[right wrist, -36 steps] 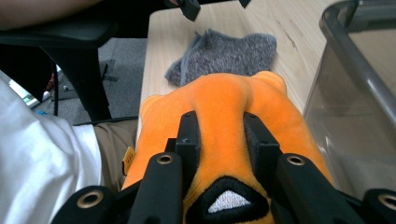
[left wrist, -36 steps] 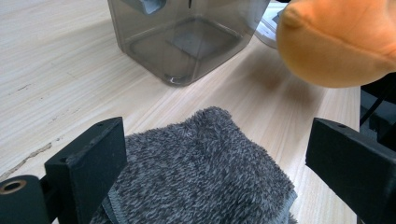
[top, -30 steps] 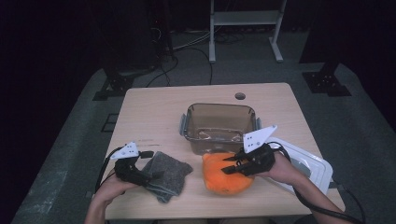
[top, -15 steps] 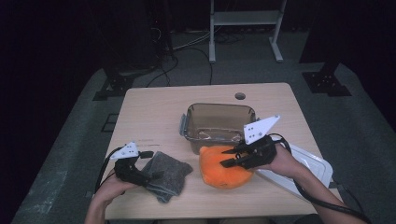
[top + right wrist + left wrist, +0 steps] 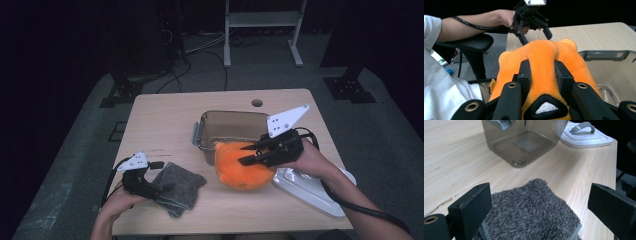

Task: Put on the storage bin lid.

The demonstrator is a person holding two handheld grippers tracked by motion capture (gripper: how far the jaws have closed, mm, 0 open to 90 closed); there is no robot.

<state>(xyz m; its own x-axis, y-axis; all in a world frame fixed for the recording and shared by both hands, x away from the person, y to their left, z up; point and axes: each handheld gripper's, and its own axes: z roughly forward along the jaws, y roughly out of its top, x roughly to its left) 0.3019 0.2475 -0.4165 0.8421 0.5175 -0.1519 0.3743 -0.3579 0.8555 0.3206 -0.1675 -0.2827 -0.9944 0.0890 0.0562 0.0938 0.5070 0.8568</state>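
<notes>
My right gripper (image 5: 248, 154) (image 5: 542, 65) is shut on an orange plush thing (image 5: 237, 170) (image 5: 549, 52) and holds it off the table, against the near rim of a clear brownish container (image 5: 227, 116) (image 5: 604, 55). The plush bulges between the two black jaws. At the near left, my left gripper (image 5: 156, 179) (image 5: 541, 195) rests open over a folded grey towel (image 5: 182, 185) (image 5: 529, 212). Its jaws stand wide on either side of the towel without pressing it. The right gripper view also shows the left gripper (image 5: 536, 37) farther off.
A white lid (image 5: 310, 187) (image 5: 586, 137) with a grey handle lies on the table at the right, under my right forearm. The container (image 5: 524, 142) stands mid-table with nothing seen inside. A round hole (image 5: 257, 103) marks the table's far side. A metal frame stands behind.
My right gripper has risen with the orange plush thing, lifting it off the table toward the container's near rim. The left gripper and the grey towel have stayed put.
</notes>
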